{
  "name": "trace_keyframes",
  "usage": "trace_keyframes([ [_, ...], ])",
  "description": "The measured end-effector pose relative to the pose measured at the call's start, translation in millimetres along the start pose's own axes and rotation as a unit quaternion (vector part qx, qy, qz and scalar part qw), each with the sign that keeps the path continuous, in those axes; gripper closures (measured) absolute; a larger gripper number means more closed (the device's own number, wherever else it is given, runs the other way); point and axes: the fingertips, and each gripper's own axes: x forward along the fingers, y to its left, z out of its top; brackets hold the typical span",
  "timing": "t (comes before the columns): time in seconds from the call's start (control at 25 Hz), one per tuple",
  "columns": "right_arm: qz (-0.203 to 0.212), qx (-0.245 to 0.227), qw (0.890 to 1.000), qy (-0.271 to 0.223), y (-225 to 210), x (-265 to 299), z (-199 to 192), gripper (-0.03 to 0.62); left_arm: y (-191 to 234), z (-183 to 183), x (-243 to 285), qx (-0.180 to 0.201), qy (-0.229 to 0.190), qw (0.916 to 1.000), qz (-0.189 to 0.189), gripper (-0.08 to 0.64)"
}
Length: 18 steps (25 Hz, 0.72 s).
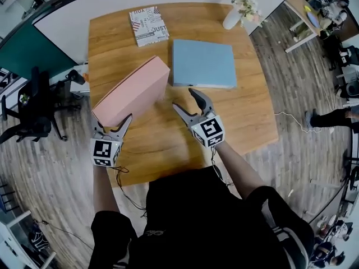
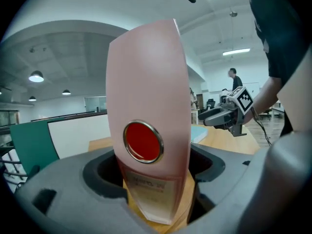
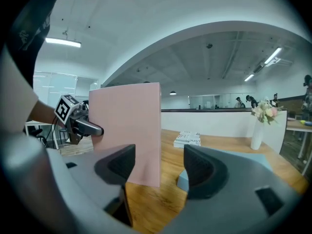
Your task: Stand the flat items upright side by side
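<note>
A pink binder (image 1: 132, 91) stands on its edge on the wooden table (image 1: 168, 144), left of centre. Its spine, with a red round disc (image 2: 143, 140), sits between the jaws of my left gripper (image 1: 112, 118), which is open: a dark gap shows on each side of the spine. A blue binder (image 1: 203, 63) lies flat to its right. My right gripper (image 1: 184, 98) hovers open and empty near the blue binder's front corner. In the right gripper view the pink binder (image 3: 129, 130) stands just ahead and to the left of the jaws.
A patterned book (image 1: 148, 25) lies flat at the table's far side. A white vase with flowers (image 1: 233, 17) stands at the far right corner. A black office chair (image 1: 33, 114) is off the table's left edge.
</note>
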Motion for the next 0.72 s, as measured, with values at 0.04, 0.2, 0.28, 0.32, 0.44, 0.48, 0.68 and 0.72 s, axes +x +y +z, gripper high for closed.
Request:
trace_keyframes([
  [0.04,0.002,0.002,1.0,0.001,-4,-1,-2,0.278,-2,-1,-1,-0.006,0.003,0.9998,0.02,0.177],
  [0.2,0.012,0.002,1.0,0.004,-21,-4,-5,0.279,-10,-3,-4,-0.037,0.015,0.9946,0.096,0.176],
  [0.28,0.017,0.002,1.0,0.006,-28,-7,-7,0.279,-13,-4,-5,-0.056,0.019,0.9892,0.134,0.176],
  [0.32,0.019,0.003,1.0,0.007,-32,-9,-8,0.281,-15,-4,-6,-0.065,0.021,0.9859,0.153,0.176],
  [0.44,0.025,0.006,1.0,0.008,-45,-16,-10,0.282,-23,-4,-5,-0.085,0.027,0.9743,0.207,0.176],
  [0.48,0.027,0.006,1.0,0.007,-49,-18,-11,0.282,-25,-3,-5,-0.09,0.029,0.9701,0.223,0.176],
  [0.68,0.03,0.009,0.999,0.006,-74,-27,-11,0.285,-38,-1,-3,-0.11,0.038,0.9466,0.301,0.175],
  [0.72,0.031,0.009,0.999,0.006,-78,-29,-12,0.285,-40,-1,-2,-0.113,0.04,0.9422,0.313,0.175],
])
